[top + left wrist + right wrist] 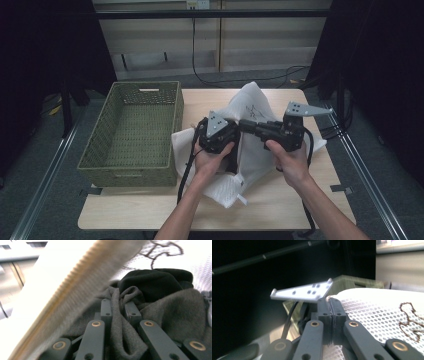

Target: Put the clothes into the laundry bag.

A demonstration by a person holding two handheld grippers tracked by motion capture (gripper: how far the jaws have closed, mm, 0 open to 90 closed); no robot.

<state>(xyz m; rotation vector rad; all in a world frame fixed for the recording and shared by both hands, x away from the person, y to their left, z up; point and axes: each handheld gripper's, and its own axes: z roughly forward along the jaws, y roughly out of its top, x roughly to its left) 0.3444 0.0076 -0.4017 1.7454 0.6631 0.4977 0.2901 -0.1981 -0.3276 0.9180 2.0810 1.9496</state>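
Over the table [280, 200], right of the basket [131, 131]: white mesh bag [252, 107], lifted and bunched between two grippers. Left gripper [120, 307], nearest the basket: jaws nearly together, pinching a fold of grey cloth [172, 312] that runs up between the fingers [106, 308]; pads pressed on it from both sides. Black cloth [155, 282] bunched just beyond the grey, against the bag's white mesh and its dark line drawing. Blurred zipper band [75, 280] slanting across, close to the camera, left of the jaws. Right gripper [331, 306], farther from the basket: jaws fully together, only a thin seam between the fingers [324, 307], clamped on the bag's mesh edge, mesh spreading away to the right with a brown stitched figure on it. Grey three-cornered plate of the left gripper just beyond the tips, basket rim behind it. In the high view, both grippers held close together above the bag's middle, right one [247, 125] pointing level toward the left one, left one aimed down into the bag's opening. Bag's lower part draped on the table, touching the basket's near right corner.
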